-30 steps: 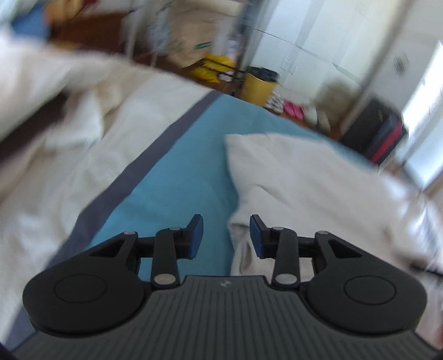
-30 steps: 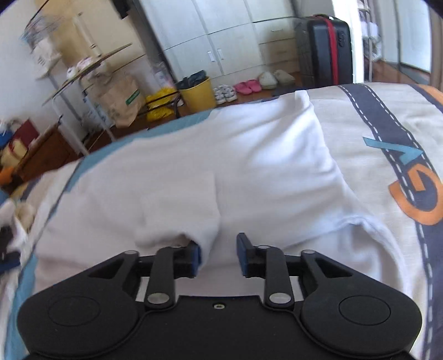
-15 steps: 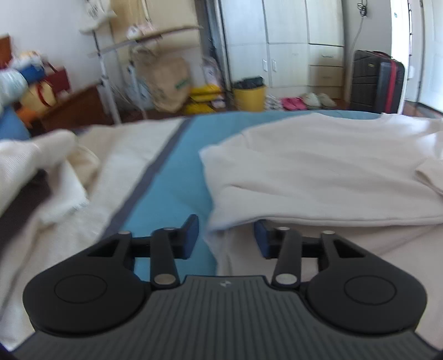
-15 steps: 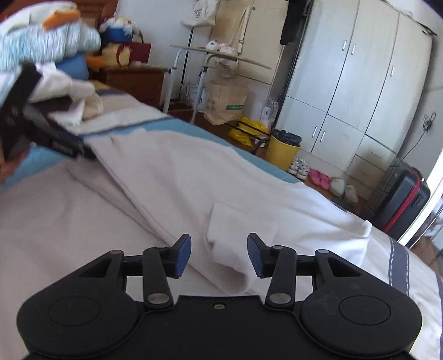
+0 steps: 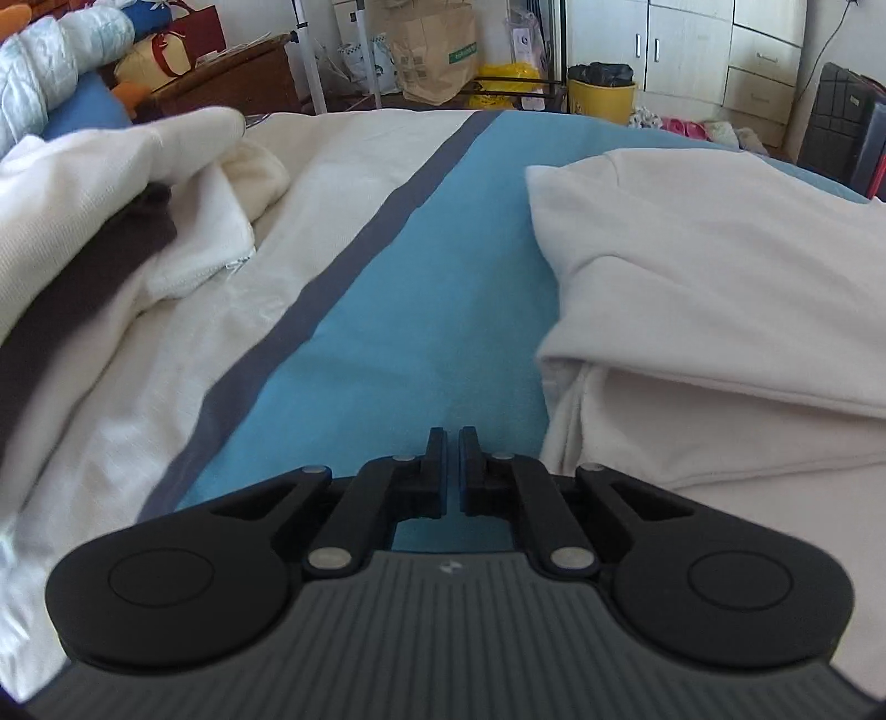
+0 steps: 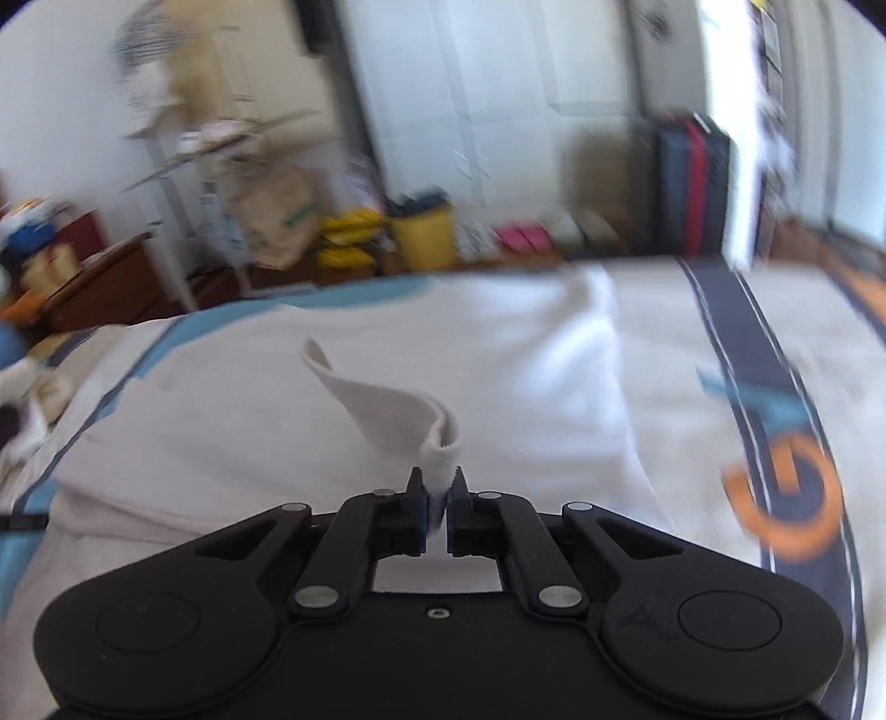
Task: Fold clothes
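Note:
A white garment (image 5: pixel 720 288) lies partly folded on the bed, at the right of the left wrist view; it fills the middle of the right wrist view (image 6: pixel 526 354). My left gripper (image 5: pixel 452 443) is shut and empty over the blue stripe of the bedsheet (image 5: pixel 421 310), just left of the garment's edge. My right gripper (image 6: pixel 437 487) is shut on a sleeve cuff of the white garment (image 6: pixel 387 410) and holds it lifted above the garment's body.
A pile of white and dark clothes (image 5: pixel 99 221) lies at the left of the bed. Beyond the bed's far edge stand a yellow bin (image 5: pixel 601 94), a paper bag (image 5: pixel 437 50), a suitcase (image 5: pixel 841 127) and white wardrobes (image 6: pixel 498 83).
My left gripper has let go of the garment's edge, moved left over the blue stripe and closed empty. My right gripper has closed on the sleeve cuff and lifted it.

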Available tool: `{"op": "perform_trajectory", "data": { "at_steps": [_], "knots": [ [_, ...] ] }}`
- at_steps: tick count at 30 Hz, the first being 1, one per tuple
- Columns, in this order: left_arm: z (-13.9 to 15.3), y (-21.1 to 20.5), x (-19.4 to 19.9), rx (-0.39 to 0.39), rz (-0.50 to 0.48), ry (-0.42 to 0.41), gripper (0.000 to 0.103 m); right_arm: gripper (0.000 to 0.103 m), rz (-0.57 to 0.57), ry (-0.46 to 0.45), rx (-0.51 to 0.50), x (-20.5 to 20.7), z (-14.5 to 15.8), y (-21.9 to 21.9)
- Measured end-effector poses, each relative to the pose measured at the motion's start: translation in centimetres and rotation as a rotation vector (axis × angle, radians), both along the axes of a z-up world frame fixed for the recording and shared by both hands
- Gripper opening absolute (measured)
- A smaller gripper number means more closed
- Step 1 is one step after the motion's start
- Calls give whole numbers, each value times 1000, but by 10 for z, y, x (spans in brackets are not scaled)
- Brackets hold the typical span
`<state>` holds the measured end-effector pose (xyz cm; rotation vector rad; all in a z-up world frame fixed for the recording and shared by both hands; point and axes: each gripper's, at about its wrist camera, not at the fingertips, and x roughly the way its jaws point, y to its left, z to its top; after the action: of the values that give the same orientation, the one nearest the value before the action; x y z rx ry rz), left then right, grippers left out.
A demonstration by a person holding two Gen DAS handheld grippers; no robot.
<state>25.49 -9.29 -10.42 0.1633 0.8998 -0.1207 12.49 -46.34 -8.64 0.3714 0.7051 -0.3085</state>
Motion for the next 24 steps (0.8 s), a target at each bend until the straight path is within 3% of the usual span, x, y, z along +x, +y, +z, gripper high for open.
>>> {"op": "perform_trajectory", "data": {
  "at_steps": [3, 5, 6, 7, 9, 12, 14, 16, 18, 19, 21, 24],
  "knots": [
    [9, 5, -4, -14, 7, -14, 5, 18, -70, 30, -47, -3, 0, 8],
    [17, 8, -8, -32, 1, -54, 7, 31, -59, 41, -174, -1, 12, 27],
    [23, 8, -10, -44, -16, -87, 7, 47, -54, 32, -250, -1, 19, 35],
    [28, 8, -11, -57, -29, -113, 8, 54, -51, 16, -317, -2, 24, 41],
    [34, 6, -12, -99, -49, -152, 10, 54, -52, -6, -355, -3, 31, 43],
    [36, 5, -7, -186, -72, -162, 13, 54, -41, -99, -338, -12, 39, 42],
    [30, 6, -1, -206, -66, -121, 19, 53, 75, -150, -294, -9, 40, 48],
    [24, 7, 6, -225, -59, -79, 19, 37, 206, -183, -194, 4, 36, 59],
    [18, 8, 12, -243, -52, -37, 24, 33, 325, -179, -74, 26, 30, 71],
    [15, 9, 15, -253, -48, -16, 30, 33, 376, -166, -46, 39, 30, 79],
    [9, 10, 22, -272, -41, 26, 30, 34, 447, -153, -20, 66, 30, 95],
    [1, 12, 31, -301, -31, 79, 33, 44, 454, -116, 56, 110, 22, 106]
  ]
}}
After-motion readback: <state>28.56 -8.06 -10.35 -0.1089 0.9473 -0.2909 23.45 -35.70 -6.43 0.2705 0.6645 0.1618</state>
